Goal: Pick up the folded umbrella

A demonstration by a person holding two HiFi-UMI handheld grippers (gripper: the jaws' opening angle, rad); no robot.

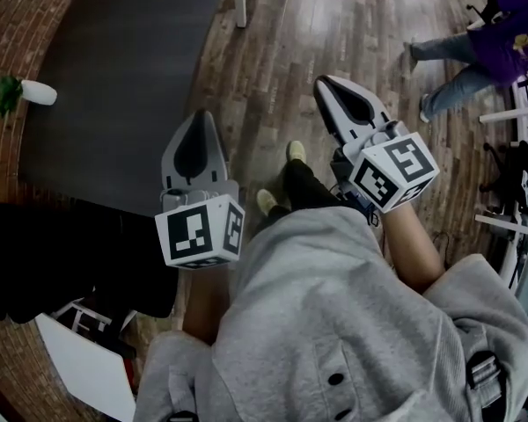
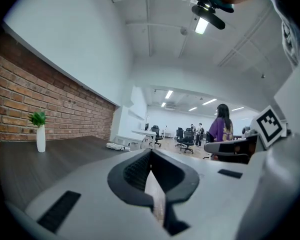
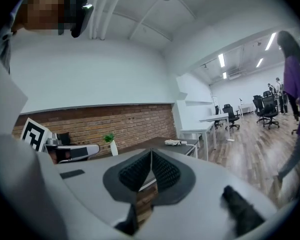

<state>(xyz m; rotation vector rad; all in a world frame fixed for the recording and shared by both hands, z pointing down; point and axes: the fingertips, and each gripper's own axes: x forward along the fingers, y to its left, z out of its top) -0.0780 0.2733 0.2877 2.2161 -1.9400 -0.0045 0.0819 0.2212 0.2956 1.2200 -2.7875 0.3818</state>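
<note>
Wood-plank flooring point(image 1: 273, 77) fills the head view, with a person's grey hooded sweatshirt point(image 1: 334, 323) nearest the camera and two pale yellow-green shoes point(image 1: 297, 150) on the boards below it.

A bulky black shape point(image 1: 62, 253), too dark to identify, sits at the left beside a flat white panel point(image 1: 88, 367).

The grey left gripper point(image 1: 198, 121) is held out over the near edge of a dark grey desk point(image 1: 114, 86). Its ribbed black jaws are pressed together at the tip, with nothing between them.

The grey right gripper point(image 1: 330, 84) is level with it over the floor. Its jaws are likewise closed tip to tip and empty.

On the desk, a small white vase with a green plant point(image 1: 35, 92) stands upright near the edge that runs along a red brick wall point(image 2: 65, 104).

Farther along, near the desk's far corner on the side away from the bricks, lies a pale, elongated bundle that looks like the folded umbrella point(image 3: 176, 143). It is too small to make out clearly. It lies well apart from both grippers and from the vase.

Beyond the desk stand white tables point(image 3: 210, 121) and black office chairs point(image 2: 187, 139). A person in a purple top point(image 1: 502, 33) stands on the floor to the right, and ceiling strip lights point(image 2: 169, 94) run to the back of the room.
</note>
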